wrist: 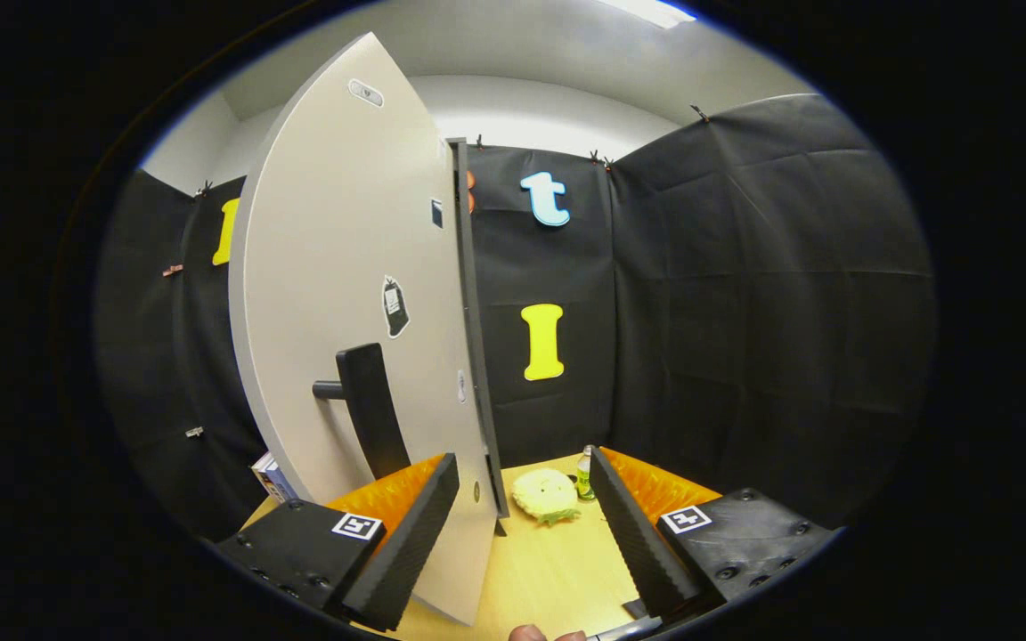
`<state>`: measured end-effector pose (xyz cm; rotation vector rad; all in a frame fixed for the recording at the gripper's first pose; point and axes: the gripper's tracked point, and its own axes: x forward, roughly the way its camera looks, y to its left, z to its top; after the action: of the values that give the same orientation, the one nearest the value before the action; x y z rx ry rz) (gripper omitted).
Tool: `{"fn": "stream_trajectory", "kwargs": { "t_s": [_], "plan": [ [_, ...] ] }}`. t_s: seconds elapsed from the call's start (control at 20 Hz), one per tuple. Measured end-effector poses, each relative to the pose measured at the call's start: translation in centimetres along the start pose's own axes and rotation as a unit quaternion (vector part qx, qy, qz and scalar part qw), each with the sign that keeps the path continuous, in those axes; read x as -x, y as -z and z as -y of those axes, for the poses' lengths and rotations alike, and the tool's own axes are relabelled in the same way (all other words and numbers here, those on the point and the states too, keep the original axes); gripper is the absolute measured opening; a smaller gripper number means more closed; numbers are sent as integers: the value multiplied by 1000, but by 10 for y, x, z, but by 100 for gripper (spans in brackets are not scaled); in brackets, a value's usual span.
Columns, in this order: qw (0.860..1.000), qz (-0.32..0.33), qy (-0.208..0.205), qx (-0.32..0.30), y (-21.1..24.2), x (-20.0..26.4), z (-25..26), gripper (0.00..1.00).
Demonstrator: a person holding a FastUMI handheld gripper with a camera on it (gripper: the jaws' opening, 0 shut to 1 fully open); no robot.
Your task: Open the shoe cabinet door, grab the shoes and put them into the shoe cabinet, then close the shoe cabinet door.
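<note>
The cabinet door [344, 294] stands swung out, its edge reaching down between the spread fingers of the tool [526, 525], which grips nothing, likely placed to push it. Right of the door, a yellow slipper [544, 494] lies on the tabletop [549, 570], a small bottle [584, 474] just beside it.

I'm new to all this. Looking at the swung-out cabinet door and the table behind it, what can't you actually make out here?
- The cabinet's inside: the door stands edge-on in the gripper view and blocks it.
- Whether the open gripper touches the door's lower edge, which lies between its fingers.
- The yellow thing on the table: too small to say whether it is a shoe.
- The small bottle: half hidden by a finger.
</note>
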<state>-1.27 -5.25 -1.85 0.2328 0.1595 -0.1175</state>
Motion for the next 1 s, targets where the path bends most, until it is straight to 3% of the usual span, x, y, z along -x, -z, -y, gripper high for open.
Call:
{"fn": "stream_trajectory", "kwargs": {
  "t_s": [0.35, 0.65, 1.0],
  "plan": [
    [998, -22, -55, -21, 15, -24, -89, 98],
    [995, -33, -99, -1, 24, -47, -151, 98],
    [995, -20, -87, 33, 19, -52, -157, 98]
  ]
}}
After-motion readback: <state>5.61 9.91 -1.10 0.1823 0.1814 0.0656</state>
